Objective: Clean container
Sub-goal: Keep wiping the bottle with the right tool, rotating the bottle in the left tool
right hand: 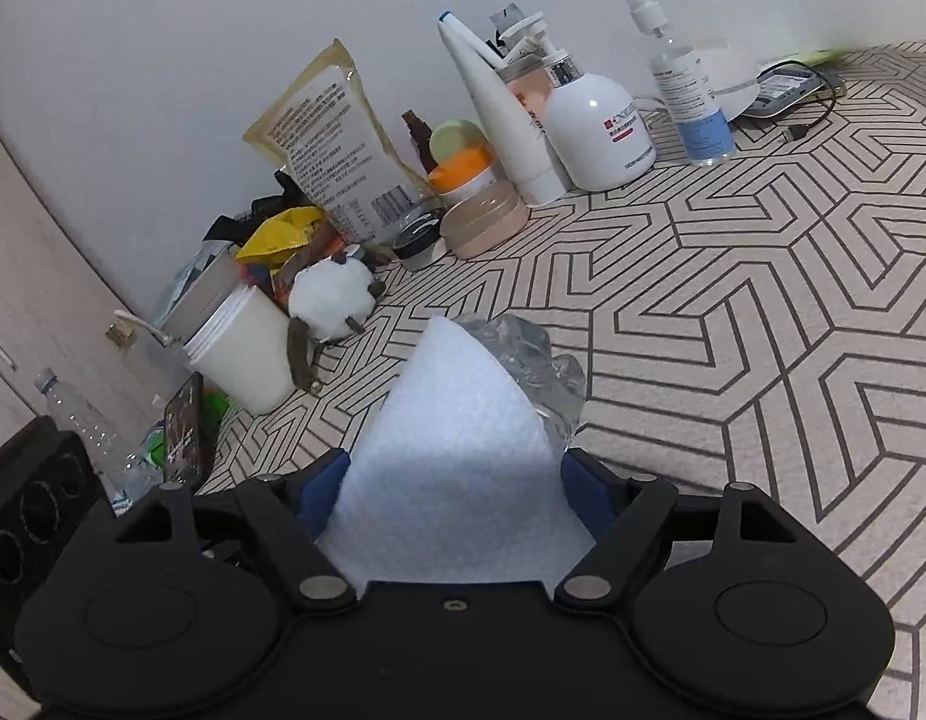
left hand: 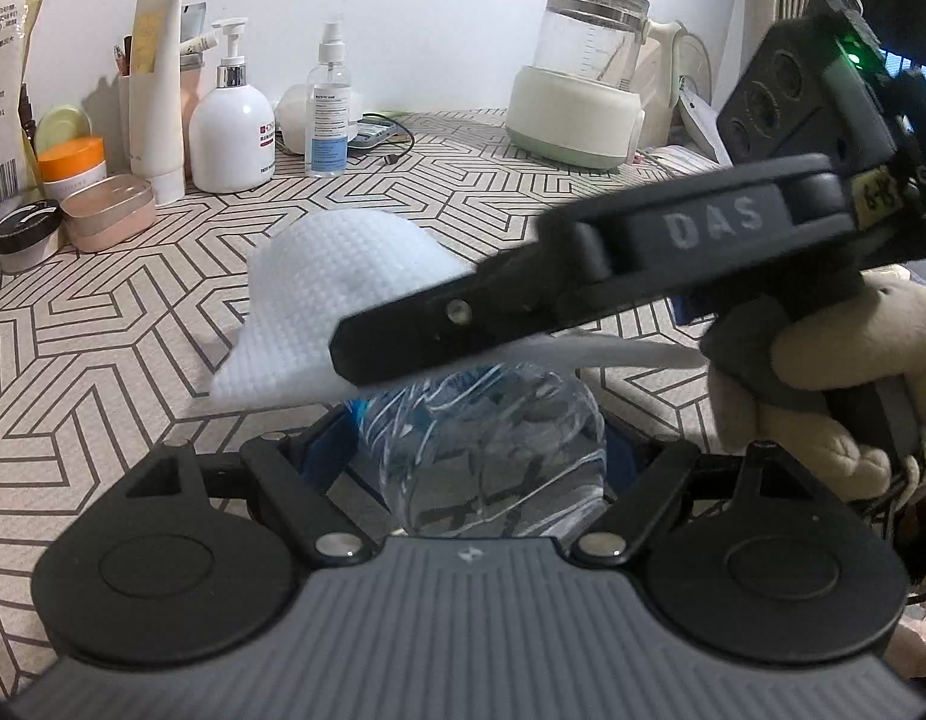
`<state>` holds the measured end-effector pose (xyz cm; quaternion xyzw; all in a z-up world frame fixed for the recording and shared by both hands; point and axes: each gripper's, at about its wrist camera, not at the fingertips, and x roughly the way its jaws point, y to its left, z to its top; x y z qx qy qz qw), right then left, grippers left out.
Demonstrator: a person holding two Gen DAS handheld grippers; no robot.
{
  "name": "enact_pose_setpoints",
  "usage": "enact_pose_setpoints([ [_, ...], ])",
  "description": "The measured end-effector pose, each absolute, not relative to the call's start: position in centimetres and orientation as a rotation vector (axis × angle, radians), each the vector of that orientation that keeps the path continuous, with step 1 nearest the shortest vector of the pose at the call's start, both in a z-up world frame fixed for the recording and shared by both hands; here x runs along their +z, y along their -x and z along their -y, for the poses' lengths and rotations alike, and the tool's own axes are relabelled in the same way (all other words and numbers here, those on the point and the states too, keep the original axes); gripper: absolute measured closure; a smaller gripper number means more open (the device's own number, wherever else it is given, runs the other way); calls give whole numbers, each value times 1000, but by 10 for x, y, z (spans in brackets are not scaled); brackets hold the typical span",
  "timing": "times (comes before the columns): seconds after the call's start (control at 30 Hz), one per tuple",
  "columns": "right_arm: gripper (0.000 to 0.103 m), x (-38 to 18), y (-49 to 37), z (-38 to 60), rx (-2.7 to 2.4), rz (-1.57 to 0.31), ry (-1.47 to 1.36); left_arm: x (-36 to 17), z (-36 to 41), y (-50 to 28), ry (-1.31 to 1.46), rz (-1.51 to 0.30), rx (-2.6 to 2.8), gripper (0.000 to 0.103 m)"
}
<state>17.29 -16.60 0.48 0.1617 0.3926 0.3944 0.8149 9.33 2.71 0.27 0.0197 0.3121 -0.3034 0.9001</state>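
- Currently left gripper (left hand: 481,420) clamps the clear plastic bottle (left hand: 481,456), its long axis pointing away from the camera, above the table (left hand: 132,360).
- Right gripper (right hand: 456,468) pinches a white cloth (right hand: 463,420), lying over the bottle's far end.

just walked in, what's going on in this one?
A person is cleaning a clear plastic bottle with two handheld grippers. The left gripper is shut on the bottle, holding it above the patterned tabletop. The right gripper is shut on a white wipe that drapes over the bottle's top. Toiletries and a glass kettle stand along the wall.
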Motion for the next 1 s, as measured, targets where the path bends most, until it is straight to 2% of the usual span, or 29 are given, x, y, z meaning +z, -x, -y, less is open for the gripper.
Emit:
enact_pose_setpoints([
  [0.37, 17, 5, -166, 163, 893, -873, -314, 3, -26, -93, -44, -645, -629, 19],
  [0.73, 17, 38, -150, 193, 773, -739, -317, 4, -27, -92, -47, -646, -623, 19],
  [0.93, 33, 27, -139, 182, 847, -814, -329, 4, -28, -93, -47, -646, -622, 18],
  [1.0, 35, 28, -136, 177, 812, -800, -297, 4, -28, -92, -49, -645, -620, 18],
])
